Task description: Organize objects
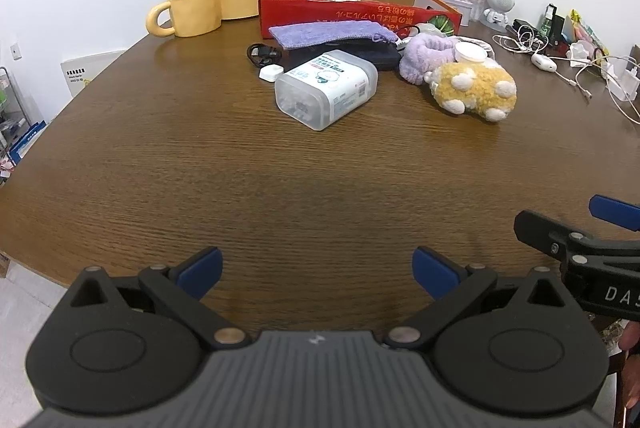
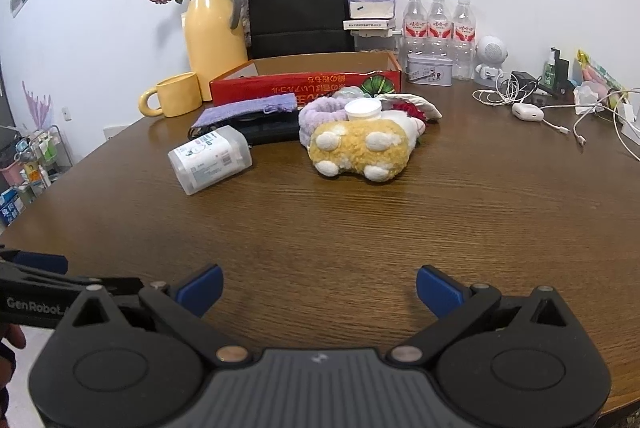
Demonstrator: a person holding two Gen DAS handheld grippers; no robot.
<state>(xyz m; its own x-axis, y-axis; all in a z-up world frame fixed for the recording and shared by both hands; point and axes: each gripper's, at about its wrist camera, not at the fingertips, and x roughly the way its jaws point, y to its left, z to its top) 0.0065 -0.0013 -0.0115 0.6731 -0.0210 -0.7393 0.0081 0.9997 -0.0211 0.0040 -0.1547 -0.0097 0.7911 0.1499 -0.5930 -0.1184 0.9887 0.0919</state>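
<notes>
a: so, where are the things to sort?

b: clustered toward the far edge of the wooden table (image 2: pixel 360 228), just in front of the red cardboard box (image 2: pixel 304 84). the clear plastic container (image 2: pixel 210 159) lies on its side at the left of the cluster. just beside it, to the right, sits the yellow plush toy (image 2: pixel 360 148) with white spots.

a: and behind those?

b: a lilac fuzzy headband (image 2: pixel 316 116) touches the plush from behind, with a small white cup (image 2: pixel 363 110) on top. a purple knitted pouch (image 2: pixel 248 112) lies over a dark case (image 2: pixel 272 132), close to the box front.

a: the tongs?

b: both released, blue pads spread wide with only bare wood between them. the left gripper (image 1: pixel 318 270) hovers over the near edge, well apart from the cluster. the right gripper (image 2: pixel 319 288) is just beside it, also at the near edge.

a: further out?

b: a yellow mug (image 2: pixel 172 96) and a yellow jug (image 2: pixel 214 28) with dried flowers stand at the far left. water bottles (image 2: pixel 438 28) line the wall, and white cables (image 2: pixel 560 116) sprawl along the right edge.
</notes>
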